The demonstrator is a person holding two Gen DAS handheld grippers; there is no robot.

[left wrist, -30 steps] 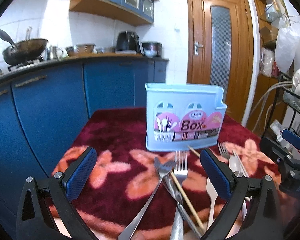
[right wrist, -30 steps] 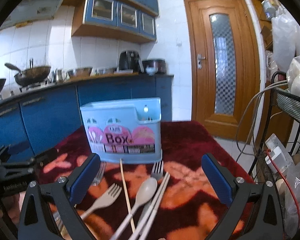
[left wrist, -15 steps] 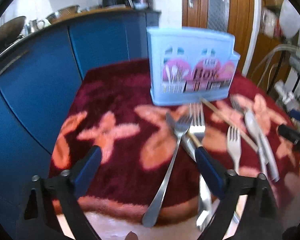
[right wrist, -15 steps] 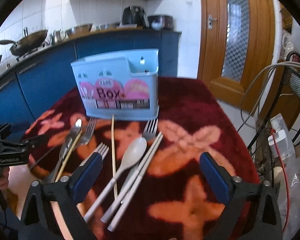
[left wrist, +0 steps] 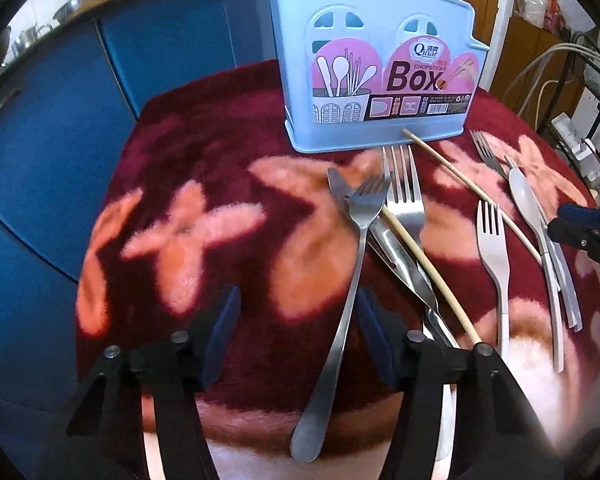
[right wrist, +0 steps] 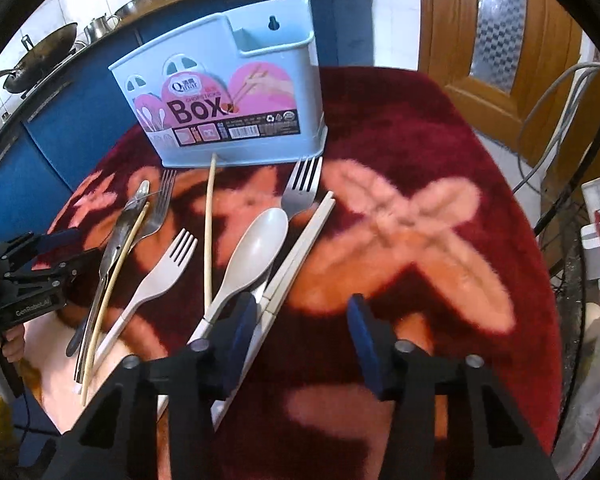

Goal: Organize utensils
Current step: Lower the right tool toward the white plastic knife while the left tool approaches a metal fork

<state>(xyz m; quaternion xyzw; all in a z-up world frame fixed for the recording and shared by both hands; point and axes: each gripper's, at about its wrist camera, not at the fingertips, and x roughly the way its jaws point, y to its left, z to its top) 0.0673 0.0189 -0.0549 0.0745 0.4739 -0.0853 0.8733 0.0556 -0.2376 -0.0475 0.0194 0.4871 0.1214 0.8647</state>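
A dark red fleecy cloth with salmon-pink flower shapes (right wrist: pixel 400 216) covers the table. Behind it run glossy blue kitchen cabinets (left wrist: pixel 52 128), a black wok (right wrist: pixel 40 64) on their counter. Right of the cloth stands a brown wooden door (right wrist: pixel 500 28).

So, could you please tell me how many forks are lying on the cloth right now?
4. Two metal forks lie in the pile before the blue box, a white plastic fork is beside them, and one metal fork lies partly under the white spoon. The pile may hide more.
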